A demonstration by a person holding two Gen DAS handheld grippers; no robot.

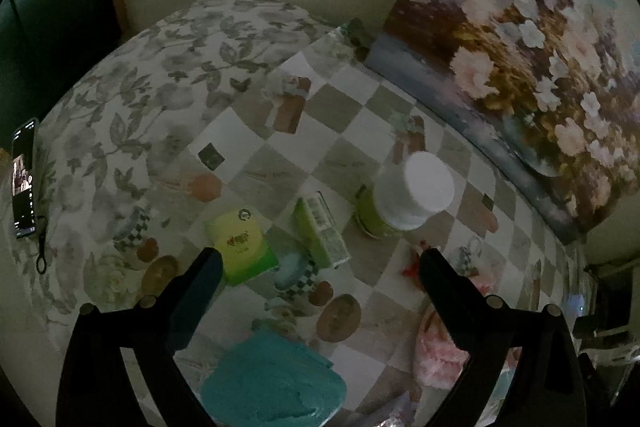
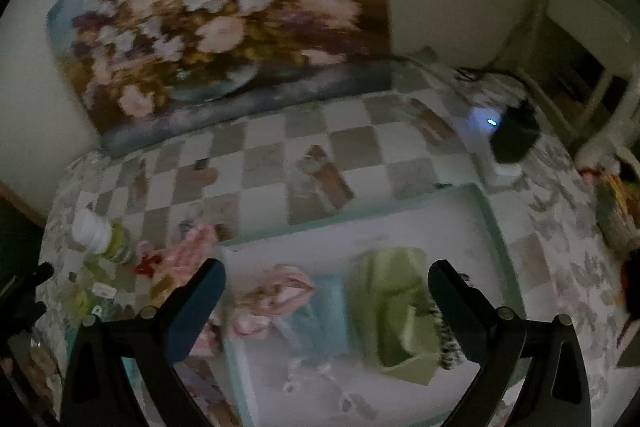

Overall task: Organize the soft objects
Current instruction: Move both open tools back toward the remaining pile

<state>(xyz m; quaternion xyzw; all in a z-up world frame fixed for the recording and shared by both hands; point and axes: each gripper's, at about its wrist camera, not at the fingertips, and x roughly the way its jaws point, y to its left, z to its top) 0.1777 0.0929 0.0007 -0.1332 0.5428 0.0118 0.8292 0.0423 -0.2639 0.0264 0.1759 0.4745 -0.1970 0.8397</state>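
Observation:
My left gripper point(image 1: 320, 259) is open and empty above the checkered tablecloth. Below it lies a teal cloth point(image 1: 276, 383). A pink fluffy cloth point(image 1: 436, 355) lies under its right finger. My right gripper point(image 2: 326, 275) is open and empty over a pale tray point(image 2: 490, 223). In the tray lie a green folded cloth point(image 2: 396, 307), a light blue cloth point(image 2: 320, 319), a pink cloth point(image 2: 276, 299) and a dark speckled piece point(image 2: 448, 343). Another pink cloth point(image 2: 188, 251) lies on the table left of the tray.
A yellow-green tissue pack point(image 1: 242, 247), a green box point(image 1: 320, 231), a white-capped green jar point(image 1: 404, 199) and a small red item point(image 1: 412, 267) stand on the table. A flower painting point(image 1: 520, 67) leans on the wall. A phone point(image 1: 24, 179) lies at left. A dark device with a light point(image 2: 512, 135) sits beyond the tray.

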